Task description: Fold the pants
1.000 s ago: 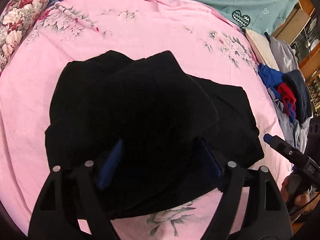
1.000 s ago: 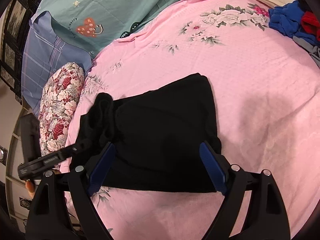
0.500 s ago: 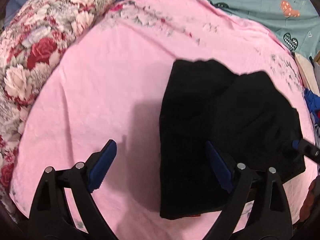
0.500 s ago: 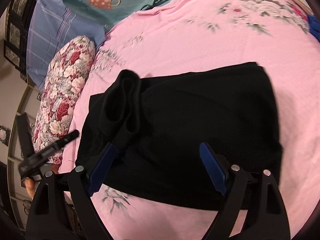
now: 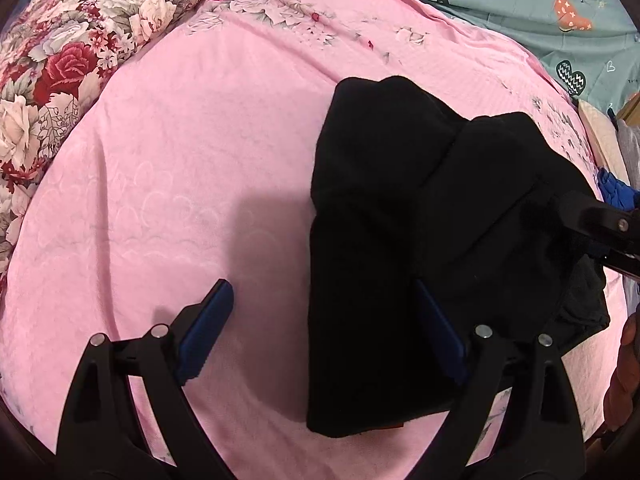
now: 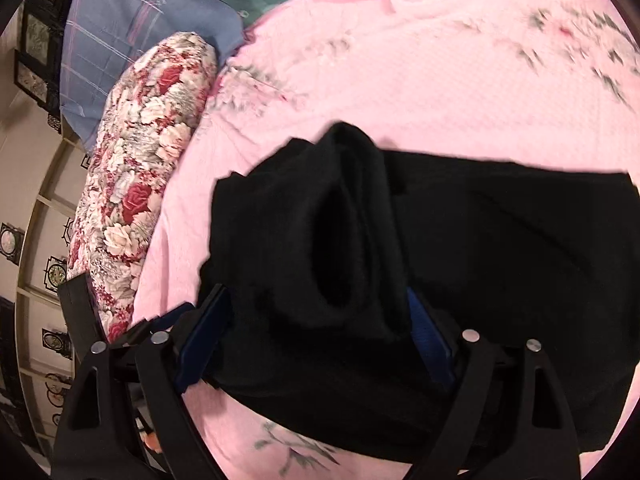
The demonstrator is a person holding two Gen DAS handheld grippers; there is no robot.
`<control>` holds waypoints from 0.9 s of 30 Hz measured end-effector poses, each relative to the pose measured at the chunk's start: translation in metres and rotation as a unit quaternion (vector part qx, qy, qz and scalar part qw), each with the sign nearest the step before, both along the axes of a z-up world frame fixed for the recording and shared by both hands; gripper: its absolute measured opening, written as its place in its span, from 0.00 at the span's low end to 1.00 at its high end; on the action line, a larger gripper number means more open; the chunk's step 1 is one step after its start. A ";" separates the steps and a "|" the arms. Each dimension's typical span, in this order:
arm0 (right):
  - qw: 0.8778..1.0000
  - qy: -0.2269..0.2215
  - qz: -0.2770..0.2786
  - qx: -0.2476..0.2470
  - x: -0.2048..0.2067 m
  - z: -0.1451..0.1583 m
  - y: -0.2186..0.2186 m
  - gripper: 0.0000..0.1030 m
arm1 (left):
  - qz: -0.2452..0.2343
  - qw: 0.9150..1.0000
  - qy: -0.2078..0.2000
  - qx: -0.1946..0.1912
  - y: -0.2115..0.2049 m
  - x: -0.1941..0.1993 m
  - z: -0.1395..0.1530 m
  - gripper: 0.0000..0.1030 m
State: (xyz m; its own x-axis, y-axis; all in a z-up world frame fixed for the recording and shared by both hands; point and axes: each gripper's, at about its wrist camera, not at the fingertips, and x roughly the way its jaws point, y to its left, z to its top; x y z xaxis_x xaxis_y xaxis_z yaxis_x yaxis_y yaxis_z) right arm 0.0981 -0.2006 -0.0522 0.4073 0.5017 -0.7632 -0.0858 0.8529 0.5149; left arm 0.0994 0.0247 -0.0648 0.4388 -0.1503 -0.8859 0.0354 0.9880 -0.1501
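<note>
The black pants [image 5: 420, 208] lie folded in a loose bundle on the pink floral bedspread [image 5: 192, 152]. My left gripper [image 5: 320, 324] is open, low over the bed at the bundle's left edge; its right finger overlaps the cloth, its left finger is over bare pink sheet. My right gripper [image 6: 316, 328] is open, with a raised rolled fold of the pants [image 6: 352, 232] between its fingers. The right gripper's tip also shows at the far right of the left wrist view [image 5: 600, 224], at the bundle's edge.
A red-and-cream floral bolster [image 5: 68, 52] lies along the bed's left side, also in the right wrist view [image 6: 144, 184]. A teal quilt [image 5: 560, 12] and a blue plaid pillow [image 6: 132, 40] lie at the back. Blue clothes [image 5: 616, 192] lie at the right.
My left gripper has swung left off the bundle to its left edge. My right gripper has moved in over the pants, so the raised fold now sits between its fingers.
</note>
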 end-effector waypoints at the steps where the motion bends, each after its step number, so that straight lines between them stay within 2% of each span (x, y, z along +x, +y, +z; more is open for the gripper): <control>1: 1.000 0.001 -0.001 -0.012 0.002 0.000 0.005 0.84 | 0.001 1.000 0.000 0.000 -0.001 0.000 0.000 0.89; 2: 1.000 0.000 -0.003 -0.018 0.003 0.000 0.008 0.82 | 0.001 1.000 0.001 0.000 -0.001 0.000 0.000 0.89; 4: 1.000 -0.004 -0.008 -0.027 0.008 -0.002 0.013 0.59 | 0.001 1.000 0.003 -0.003 0.000 0.000 0.000 0.89; 5: 0.999 -0.005 -0.015 -0.032 0.009 -0.003 0.013 0.40 | 0.001 1.000 0.004 -0.004 0.000 0.000 0.001 0.89; 8: 0.999 -0.017 -0.024 -0.017 0.009 -0.003 0.008 0.27 | -0.006 1.000 0.006 -0.009 0.002 -0.002 0.005 0.89; 12: 0.997 -0.069 0.006 -0.036 -0.005 0.019 0.022 0.25 | 0.008 1.000 -0.020 -0.017 0.019 -0.004 0.026 0.89; 16: 0.991 -0.128 0.036 0.025 -0.028 0.055 0.023 0.24 | 0.054 0.998 -0.026 -0.030 0.044 -0.002 0.043 0.89; 19: 0.983 -0.171 0.044 0.058 -0.048 0.080 0.003 0.21 | 0.050 0.998 -0.024 -0.023 0.042 -0.002 0.046 0.89; 21: 0.980 -0.188 0.024 0.053 -0.061 0.089 -0.023 0.21 | 0.036 0.999 -0.020 -0.020 0.032 -0.003 0.043 0.89; 24: 0.984 -0.174 -0.039 0.031 -0.075 0.081 -0.077 0.21 | 0.008 1.000 -0.012 -0.016 0.007 0.000 0.032 0.89; 27: 0.988 -0.108 -0.112 0.009 -0.078 0.039 -0.128 0.24 | -0.028 0.999 0.009 -0.022 -0.023 0.009 0.015 0.89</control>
